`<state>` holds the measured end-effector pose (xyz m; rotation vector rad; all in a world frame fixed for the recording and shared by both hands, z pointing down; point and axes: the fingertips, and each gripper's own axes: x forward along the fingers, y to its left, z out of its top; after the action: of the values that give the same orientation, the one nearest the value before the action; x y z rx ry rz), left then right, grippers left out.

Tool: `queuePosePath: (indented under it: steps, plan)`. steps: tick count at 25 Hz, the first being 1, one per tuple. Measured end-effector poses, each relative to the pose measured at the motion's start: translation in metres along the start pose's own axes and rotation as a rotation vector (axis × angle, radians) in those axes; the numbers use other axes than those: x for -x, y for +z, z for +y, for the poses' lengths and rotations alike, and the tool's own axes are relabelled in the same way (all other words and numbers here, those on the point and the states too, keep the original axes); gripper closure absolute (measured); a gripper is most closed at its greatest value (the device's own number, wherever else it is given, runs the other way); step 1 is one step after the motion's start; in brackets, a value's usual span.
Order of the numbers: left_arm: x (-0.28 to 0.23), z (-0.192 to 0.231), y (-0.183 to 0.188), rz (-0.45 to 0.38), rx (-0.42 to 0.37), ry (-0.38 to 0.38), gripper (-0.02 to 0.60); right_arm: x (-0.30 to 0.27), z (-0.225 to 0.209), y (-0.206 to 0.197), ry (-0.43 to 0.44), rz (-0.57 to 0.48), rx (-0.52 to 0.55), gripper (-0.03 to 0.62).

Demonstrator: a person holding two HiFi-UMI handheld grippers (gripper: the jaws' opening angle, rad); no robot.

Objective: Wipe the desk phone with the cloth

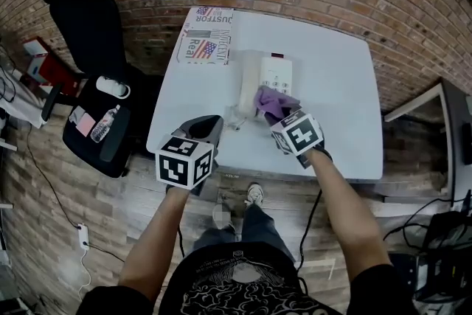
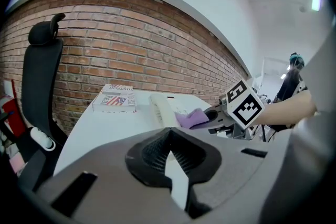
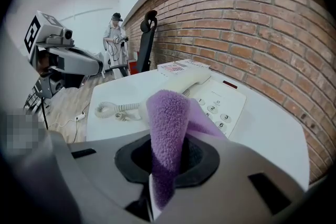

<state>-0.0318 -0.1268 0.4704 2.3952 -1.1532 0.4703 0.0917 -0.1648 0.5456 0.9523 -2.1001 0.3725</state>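
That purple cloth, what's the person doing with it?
A person holds a gripper in each hand. The right gripper is shut on the purple cloth and holds it at the near end of the white desk phone, probably to wipe it. The left gripper is shut and empty, by the table's front edge.

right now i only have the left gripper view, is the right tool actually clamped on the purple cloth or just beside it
Observer: Clamped. The right gripper view shows the right tool shut on the purple cloth, a fold standing up between its jaws.
Operator: wheres the phone cord
Observer: The coiled cord lies on the white table by the handset's near end.
Operator: keypad covered?
Observer: Partly. In the head view the cloth overlaps the desk phone's near end; keys beyond it are bare.
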Motion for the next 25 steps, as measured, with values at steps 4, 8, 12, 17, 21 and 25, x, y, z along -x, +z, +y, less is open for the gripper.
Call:
queuePosePath:
  steps: [4, 8, 12, 17, 21, 25]
  plan:
    - [0.005, 0.002, -0.004, 0.001, -0.005, -0.010, 0.575, 0.002, 0.008, -0.008, -0.007, 0.003, -0.019, 0.548]
    - [0.007, 0.005, -0.003, -0.002, -0.005, -0.015, 0.575, 0.005, 0.017, -0.015, -0.004, 0.018, -0.015, 0.548]
    - [0.007, 0.005, 0.002, -0.008, -0.002, -0.024, 0.575, 0.009, 0.023, -0.019, 0.001, 0.039, 0.002, 0.548]
    - [0.004, 0.002, 0.012, -0.018, -0.003, -0.031, 0.575, 0.025, 0.015, -0.007, -0.008, 0.023, 0.017, 0.548]
    - [-0.001, 0.001, 0.019, -0.023, -0.007, -0.031, 0.575, 0.043, -0.003, 0.010, -0.017, 0.009, 0.022, 0.548]
    - [-0.006, 0.003, 0.028, -0.042, 0.001, -0.018, 0.575, 0.057, -0.028, 0.030, -0.046, -0.011, 0.059, 0.548]
